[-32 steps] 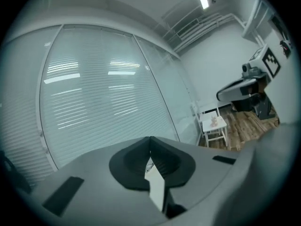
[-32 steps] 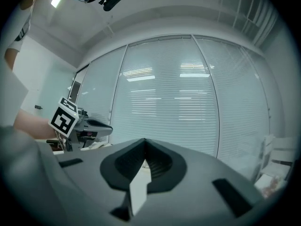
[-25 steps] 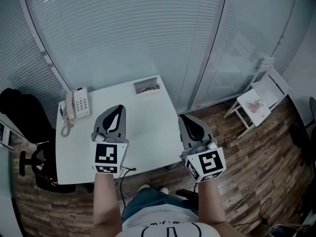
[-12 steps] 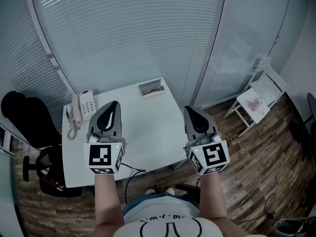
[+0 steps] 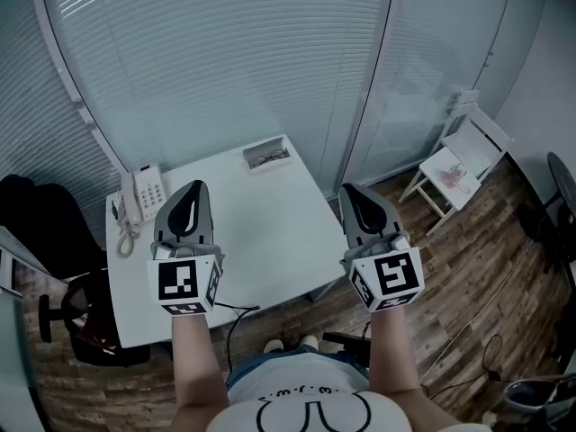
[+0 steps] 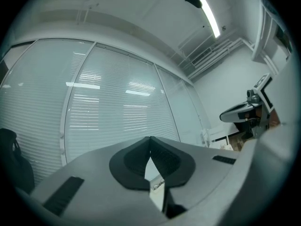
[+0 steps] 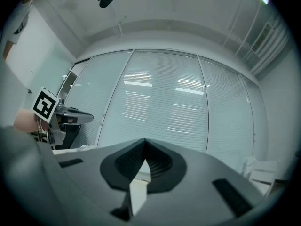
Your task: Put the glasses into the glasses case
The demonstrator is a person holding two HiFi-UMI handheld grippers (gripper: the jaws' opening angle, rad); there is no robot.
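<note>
Nearest, at the bottom of the head view, both forearms reach forward. The left hand-held gripper (image 5: 195, 187) and the right hand-held gripper (image 5: 349, 190) each have their jaws pressed together with nothing between them. They hover above the near half of the table (image 5: 270, 232), well apart from each other. A phone (image 5: 144, 195) sits at the table's left edge.

At the far edge, upper middle of the frame, the glasses (image 5: 269, 158) lie in or on a shallow white case (image 5: 247, 156). It is too small to tell whether they are properly seated. Neither gripper is near them, so the handling looks either not begun or over. Behind are the blinds (image 5: 225, 61).

Against the earlier frame, both grippers sit slightly higher and wider apart. The glasses have not shifted on the table.
</note>
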